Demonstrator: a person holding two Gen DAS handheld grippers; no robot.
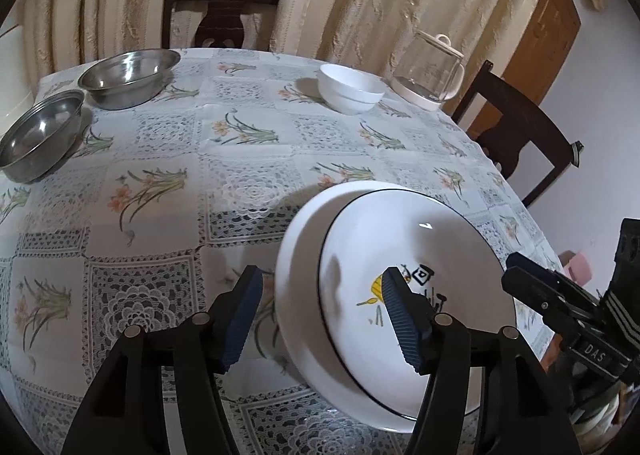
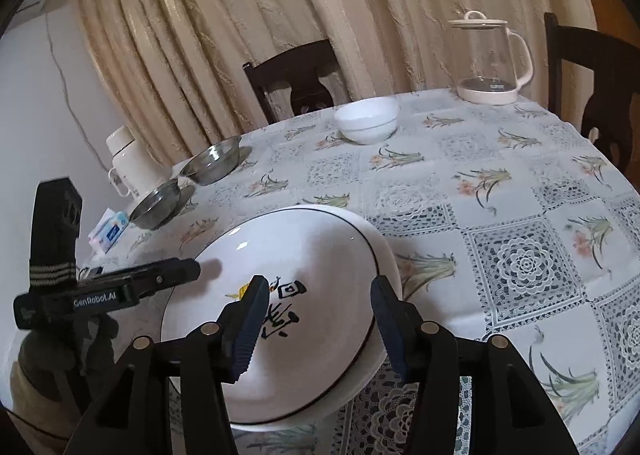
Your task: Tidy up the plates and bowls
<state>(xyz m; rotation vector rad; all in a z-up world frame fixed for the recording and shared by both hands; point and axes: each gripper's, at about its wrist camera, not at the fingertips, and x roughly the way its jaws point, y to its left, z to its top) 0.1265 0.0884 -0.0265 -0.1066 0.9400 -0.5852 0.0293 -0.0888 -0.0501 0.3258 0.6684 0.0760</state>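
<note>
While both grippers straddle opposite rims of the painted plate (image 1: 400, 255), left gripper (image 1: 320, 319) and right gripper (image 2: 320, 327) stand unclenched, grasping nothing; plate sits tilted at the table's (image 1: 248, 143) near edge; next: clamp, lift level.

Each fisheye camera sits just behind its own claw, looking forward and down along the blue-padded fingers, close above the floral lace-patterned tablecloth (image 1: 168, 159). The left view faces from the left side; the right view from the right. Both share the black-rimmed white plates with painted emblem (image 1: 400, 255) (image 2: 304, 255) just ahead of the fingers, and farther off the stacked white ceramic bowls (image 1: 350, 93) (image 2: 367, 120).
</note>
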